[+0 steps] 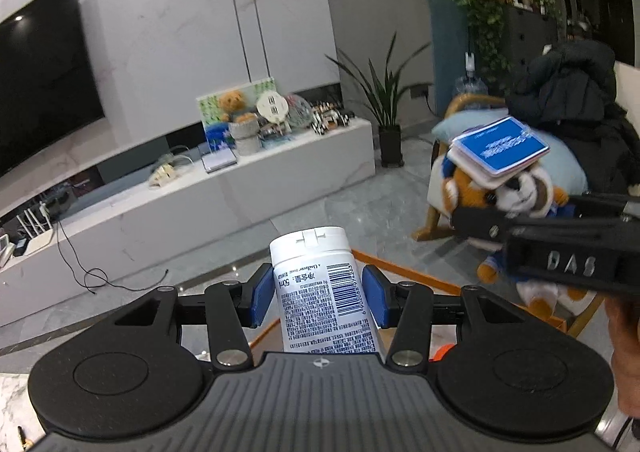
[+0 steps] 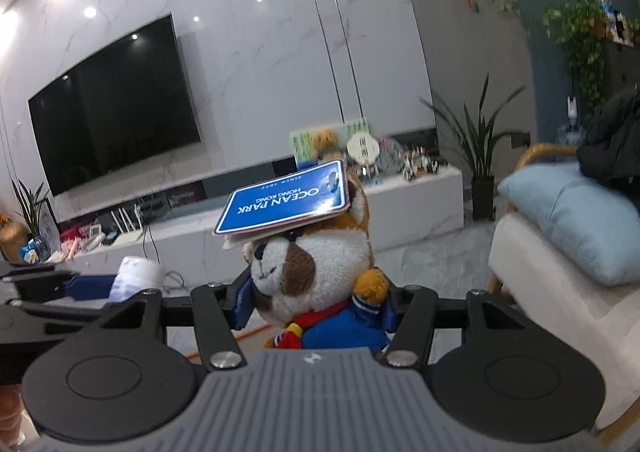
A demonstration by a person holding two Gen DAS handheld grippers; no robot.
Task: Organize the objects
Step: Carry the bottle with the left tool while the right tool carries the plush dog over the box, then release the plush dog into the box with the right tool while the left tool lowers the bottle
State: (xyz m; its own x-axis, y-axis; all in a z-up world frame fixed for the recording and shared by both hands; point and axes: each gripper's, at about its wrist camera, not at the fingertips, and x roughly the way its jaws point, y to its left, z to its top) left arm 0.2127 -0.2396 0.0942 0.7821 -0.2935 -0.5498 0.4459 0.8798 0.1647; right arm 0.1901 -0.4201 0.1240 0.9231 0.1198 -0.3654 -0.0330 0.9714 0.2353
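Observation:
My left gripper (image 1: pixel 318 298) is shut on a white tube (image 1: pixel 316 284) with a flip cap and a barcode, held cap end away from me between the blue pads (image 1: pixel 258 298). To its right, my right gripper (image 1: pixel 476 221) is shut on a brown and white plush toy (image 1: pixel 516 195) in blue clothes, with a blue card tag (image 1: pixel 500 145) on its head. In the right wrist view the plush toy (image 2: pixel 312 264) fills my right gripper (image 2: pixel 316 304), and its tag (image 2: pixel 284 203) reads OCEAN PARK. My left gripper (image 2: pixel 80 286) with the tube (image 2: pixel 138 276) shows at the left.
Both grippers are held in the air in a living room. Below the tube is an orange-edged box (image 1: pixel 400 264). A white TV bench (image 1: pixel 248 187) with clutter, a wall TV (image 2: pixel 116 107), a potted plant (image 1: pixel 386 111) and an armchair with a blue cushion (image 2: pixel 580 211) lie ahead. A hand (image 1: pixel 624 352) shows at the right.

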